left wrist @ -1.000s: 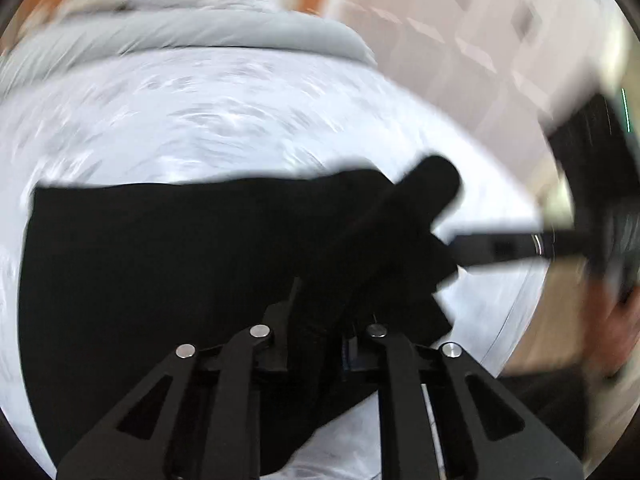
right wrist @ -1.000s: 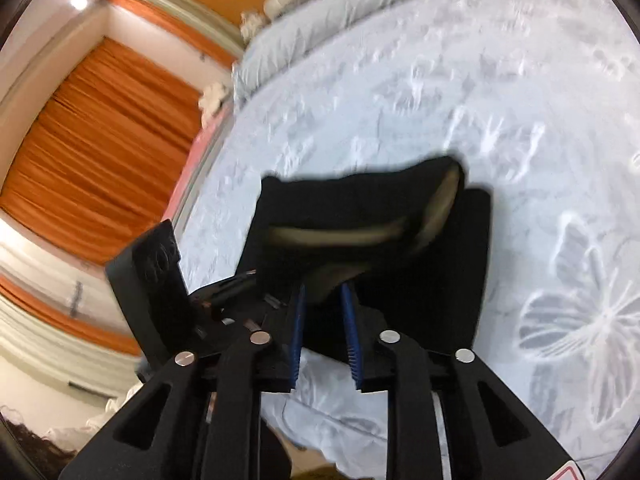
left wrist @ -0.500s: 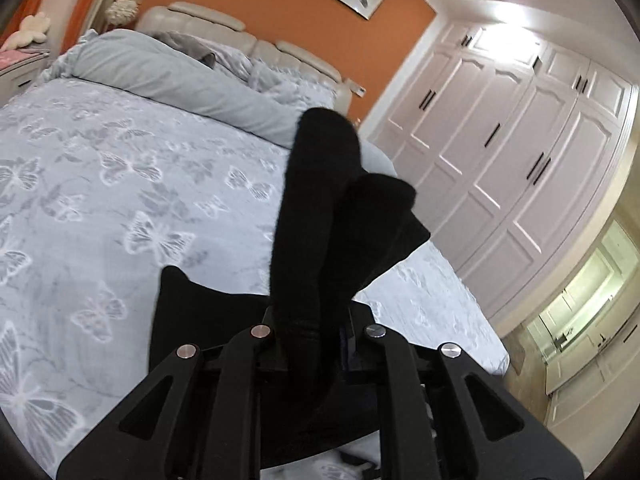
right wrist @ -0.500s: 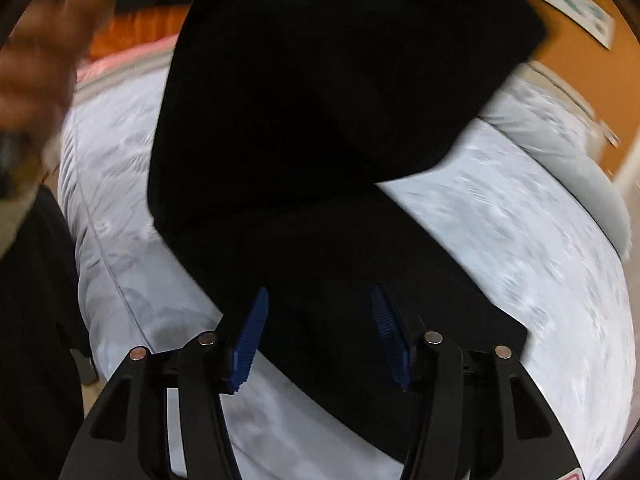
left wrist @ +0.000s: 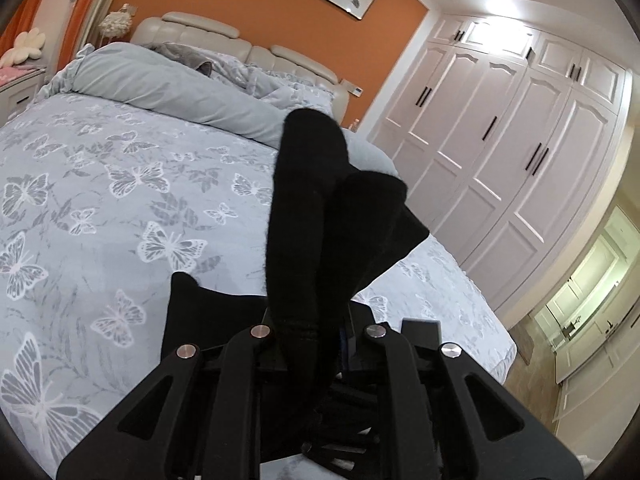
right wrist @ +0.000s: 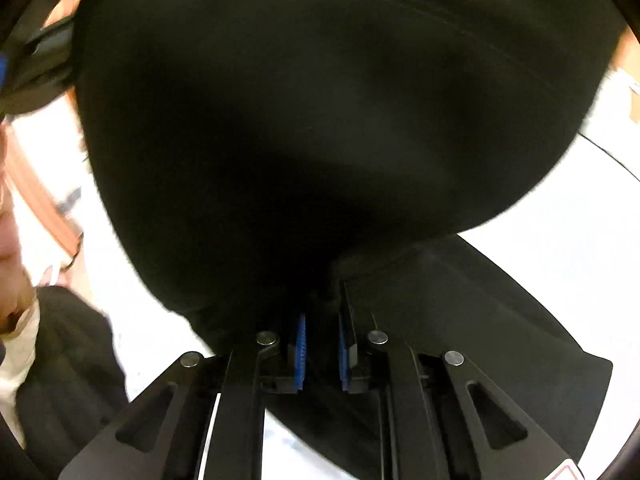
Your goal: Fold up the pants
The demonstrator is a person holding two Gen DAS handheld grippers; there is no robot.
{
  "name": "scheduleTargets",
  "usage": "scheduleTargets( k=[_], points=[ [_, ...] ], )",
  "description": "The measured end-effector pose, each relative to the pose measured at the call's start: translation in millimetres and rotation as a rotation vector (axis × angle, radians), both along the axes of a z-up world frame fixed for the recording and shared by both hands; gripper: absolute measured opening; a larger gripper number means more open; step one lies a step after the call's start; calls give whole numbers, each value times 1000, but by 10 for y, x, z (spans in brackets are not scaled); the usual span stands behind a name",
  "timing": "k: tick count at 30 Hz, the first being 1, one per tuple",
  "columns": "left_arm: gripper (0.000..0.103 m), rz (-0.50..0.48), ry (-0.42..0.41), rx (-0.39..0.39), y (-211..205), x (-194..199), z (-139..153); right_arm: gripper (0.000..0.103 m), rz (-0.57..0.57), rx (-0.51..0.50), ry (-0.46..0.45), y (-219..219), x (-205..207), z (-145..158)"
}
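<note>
The black pants (left wrist: 304,216) are pinched in my left gripper (left wrist: 308,332), which is shut on a bunched fold that stands up in front of the camera. More of the pants (left wrist: 204,320) lies on the bed just beyond the fingers. In the right wrist view the black pants (right wrist: 320,112) fill most of the frame, hanging close over the lens. My right gripper (right wrist: 322,344) has its blue pads (right wrist: 301,350) close together with black cloth between them.
The bed (left wrist: 100,200) has a grey butterfly-print cover, with a rolled grey duvet (left wrist: 168,92) and headboard at the far end. White wardrobe doors (left wrist: 500,152) line the right wall. The person's hand and arm (right wrist: 16,280) show at the left of the right wrist view.
My right gripper was open half a second ago and has closed on the cloth, which now fills its view. My left gripper keeps its hold and has barely moved.
</note>
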State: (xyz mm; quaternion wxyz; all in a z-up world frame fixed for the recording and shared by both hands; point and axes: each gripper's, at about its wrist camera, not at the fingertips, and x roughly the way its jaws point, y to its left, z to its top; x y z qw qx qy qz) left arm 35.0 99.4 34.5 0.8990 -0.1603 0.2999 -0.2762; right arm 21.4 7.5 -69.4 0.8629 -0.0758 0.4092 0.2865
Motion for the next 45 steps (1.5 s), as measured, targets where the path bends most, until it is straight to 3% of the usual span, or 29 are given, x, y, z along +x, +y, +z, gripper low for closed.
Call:
scheduleTargets(
  k=[2,3,4,5,7,9,11,14,15,17,19,20,21,23,24,26,29,31,33,34,36,37,39,42,44,45],
  points=[
    [13,-9,-2,6,-55,0,-12,16,32,-69,71,126,15,-314],
    [13,-17,7,8,-93,14,-40,18,38,-81,51,139,-12,-387],
    [13,-25,18,6,-125,28,-67,23,37,-62,9,104,-54,-349],
    [13,-36,32,6,-181,37,-109,28,42,-52,27,41,-63,-275],
    [13,-52,37,30,-300,29,-153,50,28,-13,66,-256,-125,-69],
    [13,-76,34,74,-475,-6,-207,62,-32,17,44,-635,-229,114],
    [14,-102,33,99,-650,-43,-260,64,-159,39,42,-1181,-319,276],
    [18,-143,45,113,-972,-101,-385,66,-394,214,54,-2101,-347,437],
    [27,-161,69,132,-1140,-123,-500,67,-456,280,70,-2315,-366,449],
    [48,-220,130,204,-1444,-210,-791,67,-584,423,123,-2851,-470,336],
    [48,-291,199,367,-1754,-361,-1105,67,-653,507,197,-3111,-462,210],
    [48,-313,179,468,-1863,-505,-1211,67,-653,525,217,-3141,-453,186],
    [49,-314,134,512,-1888,-601,-1216,67,-636,540,232,-3133,-440,174],
    [54,-322,55,528,-1840,-762,-1148,70,-565,547,260,-2960,-451,147],
    [68,-321,30,495,-1754,-819,-1076,71,-531,530,266,-2863,-433,151],
    [85,-276,-17,357,-1463,-884,-883,76,-458,438,265,-2583,-411,126],
    [87,-217,-58,218,-1058,-867,-645,76,-385,345,312,-2144,-313,-32],
    [89,-140,-57,188,-841,-783,-567,78,-384,281,338,-1943,-292,-161],
    [89,-60,-28,179,-639,-655,-551,79,-404,197,308,-1838,-228,-317],
    [89,-16,-5,184,-545,-588,-562,67,-413,190,294,-1847,-228,-341],
    [89,56,27,198,-401,-480,-571,16,-382,229,279,-1853,-154,-346],
    [89,97,35,211,-332,-454,-568,16,-384,263,271,-1837,-143,-250],
    [89,135,23,236,-242,-447,-526,15,-375,206,129,-1740,-252,80],
    [89,189,-20,246,-116,-491,-439,16,-362,250,28,-1827,-330,497],
    [90,209,-10,263,-97,-460,-466,24,-400,195,45,-1972,-208,394],
    [91,229,10,304,-113,-416,-533,39,-449,108,112,-2054,-72,152]
  ],
)
